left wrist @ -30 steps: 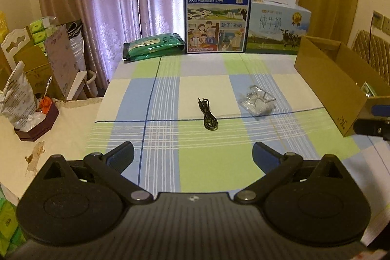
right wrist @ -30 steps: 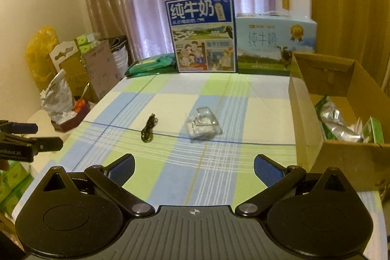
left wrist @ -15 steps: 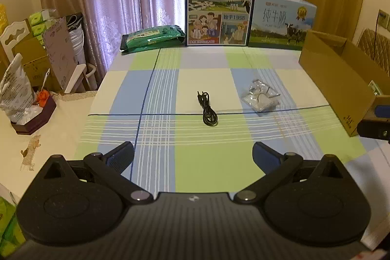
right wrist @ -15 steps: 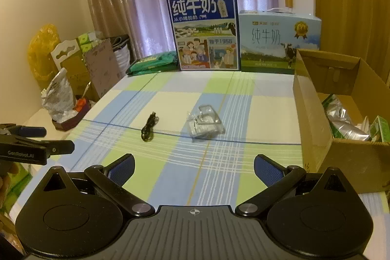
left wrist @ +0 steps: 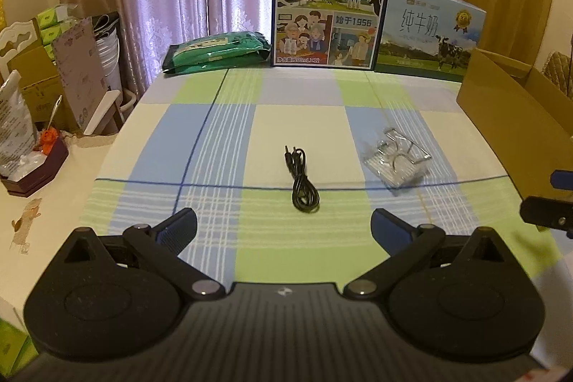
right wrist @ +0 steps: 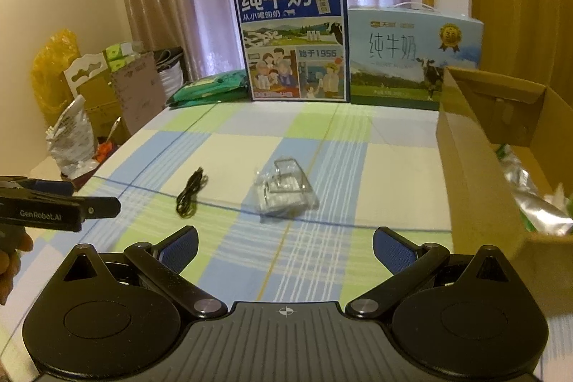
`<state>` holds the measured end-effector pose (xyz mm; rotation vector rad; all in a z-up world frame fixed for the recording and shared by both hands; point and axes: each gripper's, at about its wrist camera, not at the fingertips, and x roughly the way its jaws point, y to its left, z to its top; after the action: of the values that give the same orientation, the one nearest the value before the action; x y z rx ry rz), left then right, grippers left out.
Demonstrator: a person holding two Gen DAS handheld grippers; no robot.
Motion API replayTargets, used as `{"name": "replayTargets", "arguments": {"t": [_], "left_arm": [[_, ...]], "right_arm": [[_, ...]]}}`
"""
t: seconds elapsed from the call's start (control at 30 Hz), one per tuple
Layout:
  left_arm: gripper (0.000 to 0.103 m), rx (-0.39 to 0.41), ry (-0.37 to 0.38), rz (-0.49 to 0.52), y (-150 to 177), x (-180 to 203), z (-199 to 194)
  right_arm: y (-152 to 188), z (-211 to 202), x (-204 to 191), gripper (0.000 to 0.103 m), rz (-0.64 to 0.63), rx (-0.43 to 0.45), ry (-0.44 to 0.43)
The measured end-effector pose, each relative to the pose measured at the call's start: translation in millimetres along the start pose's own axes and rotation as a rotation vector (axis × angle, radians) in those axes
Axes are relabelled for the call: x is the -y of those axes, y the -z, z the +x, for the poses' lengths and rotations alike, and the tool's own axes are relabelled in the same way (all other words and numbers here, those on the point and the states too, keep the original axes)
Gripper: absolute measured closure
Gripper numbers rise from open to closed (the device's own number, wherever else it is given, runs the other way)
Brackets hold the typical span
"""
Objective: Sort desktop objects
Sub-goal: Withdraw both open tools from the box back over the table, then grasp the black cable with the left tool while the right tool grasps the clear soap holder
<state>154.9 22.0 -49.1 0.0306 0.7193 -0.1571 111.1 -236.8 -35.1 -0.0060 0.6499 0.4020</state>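
Both grippers are held low over the near edge of the checked tablecloth point(left wrist: 222, 131), level and pointed toward the far end of the table. The left gripper point(left wrist: 283, 227) is seen with its jaws spread wide and nothing between them; its blue pads point(left wrist: 181, 226) frame the black cable point(left wrist: 302, 179), which lies coiled on the cloth a little beyond the fingertips, apart from them. The right gripper point(right wrist: 285, 245) is likewise spread wide and empty, and is aimed at the clear plastic packet point(right wrist: 284, 190) lying on the cloth ahead of it. The packet is found to the right of the cable, well apart from it, and left of the open cardboard box point(right wrist: 476, 174) standing at the right edge of the table.

In the right wrist view the left gripper is seen from the side at the far left, and part of the hand point(right wrist: 10, 260) holding it is cut off by the frame. The packet's contents are blurred; only wire-like metal shapes can be made out. The box's interior is partly hidden by its near wall; a silver foil bag point(right wrist: 533, 203) is visible inside. At the far end, two milk cartons point(left wrist: 331, 6) are stood upright with a green package point(left wrist: 218, 51) lying to their left.
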Motion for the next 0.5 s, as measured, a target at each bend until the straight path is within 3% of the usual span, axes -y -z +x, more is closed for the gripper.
{"name": "replayTargets", "arguments": {"t": [0.2,0.37,0.5], "left_arm": [[0.001,-0.009,0.016,0.039,-11,7,39],[0.002,-0.041,0.021,0.152,-15,15,69],[0.002,-0.063,0.036,0.163,-13,10,86]], "right_arm": [[-10,47,6,0.002,-0.051,0.009,-0.009],[-14,82,16,0.002,-0.054,-0.001,-0.022],[-15,101,16,0.002,-0.091,0.002,-0.052]]}}
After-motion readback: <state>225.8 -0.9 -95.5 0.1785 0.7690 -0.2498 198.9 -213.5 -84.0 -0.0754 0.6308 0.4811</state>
